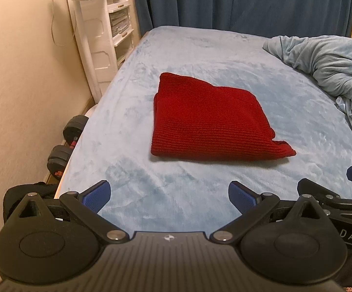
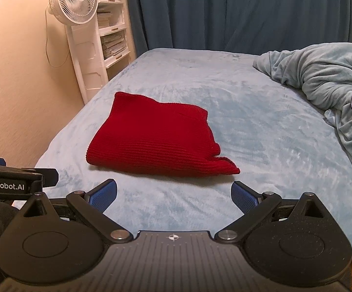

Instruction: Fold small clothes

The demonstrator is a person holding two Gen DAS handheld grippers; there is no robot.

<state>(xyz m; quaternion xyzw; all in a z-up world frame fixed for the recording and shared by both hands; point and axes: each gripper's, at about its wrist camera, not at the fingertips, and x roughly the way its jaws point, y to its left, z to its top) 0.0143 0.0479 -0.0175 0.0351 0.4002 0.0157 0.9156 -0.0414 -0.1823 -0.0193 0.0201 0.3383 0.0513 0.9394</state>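
Both grippers, left [image 1: 168, 198] and right [image 2: 174, 197], hang wide apart, empty; ahead lies the folded red knitted garment [image 1: 210, 119] on the pale blue plush bed [image 1: 180, 194]. Folding looks finished; next, likely tuck its stray near-right corner.

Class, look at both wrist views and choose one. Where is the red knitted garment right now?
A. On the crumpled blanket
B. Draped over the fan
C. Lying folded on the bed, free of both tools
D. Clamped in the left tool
C: the red knitted garment lies folded on the bed, with the left tool and right tool both open and short of it.
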